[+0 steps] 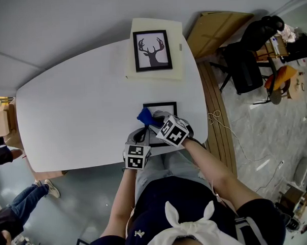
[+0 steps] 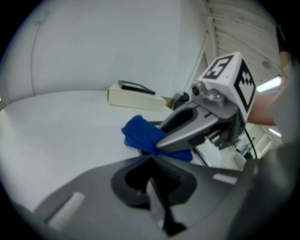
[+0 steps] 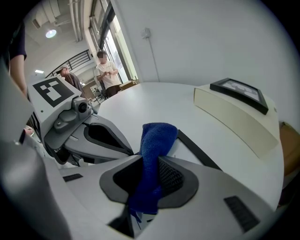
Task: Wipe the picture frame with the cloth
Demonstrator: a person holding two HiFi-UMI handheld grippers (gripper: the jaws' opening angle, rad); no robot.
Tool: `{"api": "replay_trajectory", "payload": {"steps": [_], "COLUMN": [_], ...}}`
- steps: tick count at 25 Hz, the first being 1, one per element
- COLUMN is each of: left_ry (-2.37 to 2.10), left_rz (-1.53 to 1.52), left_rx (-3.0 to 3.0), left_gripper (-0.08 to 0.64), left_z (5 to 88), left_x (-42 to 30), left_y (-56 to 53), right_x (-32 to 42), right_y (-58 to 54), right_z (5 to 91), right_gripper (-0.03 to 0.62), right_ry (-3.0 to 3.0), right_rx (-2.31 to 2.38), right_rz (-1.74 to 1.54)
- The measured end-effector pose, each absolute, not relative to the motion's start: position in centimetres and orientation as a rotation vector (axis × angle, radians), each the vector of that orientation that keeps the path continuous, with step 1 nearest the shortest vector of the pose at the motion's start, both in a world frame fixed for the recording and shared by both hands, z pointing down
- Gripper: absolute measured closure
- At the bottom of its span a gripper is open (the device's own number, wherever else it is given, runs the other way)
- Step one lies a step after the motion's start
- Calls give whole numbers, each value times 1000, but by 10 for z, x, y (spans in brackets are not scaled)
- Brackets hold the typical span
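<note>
readable text: none in any view
left tongs cube point(image 1: 137, 156): black-and-white square marker patterns only, no letters or digits
right tongs cube point(image 1: 173, 131): same kind of square patterns, no letters or digits
deer print point(image 1: 152, 50): framed black antlered-head silhouette on the cream box point(image 1: 177, 67), no caption or signature legible
brands / numbers / signs: none legible

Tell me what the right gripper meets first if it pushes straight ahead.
Probably the black picture frame lying just past the blue cloth it grips; beyond, the table. Depth is unclear.
</note>
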State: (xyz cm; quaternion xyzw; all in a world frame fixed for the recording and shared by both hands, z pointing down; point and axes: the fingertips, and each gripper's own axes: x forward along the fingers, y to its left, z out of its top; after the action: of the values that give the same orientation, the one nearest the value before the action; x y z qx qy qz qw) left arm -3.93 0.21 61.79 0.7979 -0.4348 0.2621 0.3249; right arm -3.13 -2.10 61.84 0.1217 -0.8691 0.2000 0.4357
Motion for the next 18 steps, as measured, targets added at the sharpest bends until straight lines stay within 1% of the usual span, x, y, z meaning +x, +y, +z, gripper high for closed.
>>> {"api": "replay_trajectory", "payload": {"steps": [18], "left_ry": [-1153], "left_rz": [676], "left_rx": [2087], "left_gripper": [557], "left_z": [620], "left_x": [-41], "left_y": [1], "right_x": [-17], "right_y": [-49], "right_z": [620], "right_gripper": [505], "right_ry": [-2146], "right_rx": [398], "right_rz": [463]}}
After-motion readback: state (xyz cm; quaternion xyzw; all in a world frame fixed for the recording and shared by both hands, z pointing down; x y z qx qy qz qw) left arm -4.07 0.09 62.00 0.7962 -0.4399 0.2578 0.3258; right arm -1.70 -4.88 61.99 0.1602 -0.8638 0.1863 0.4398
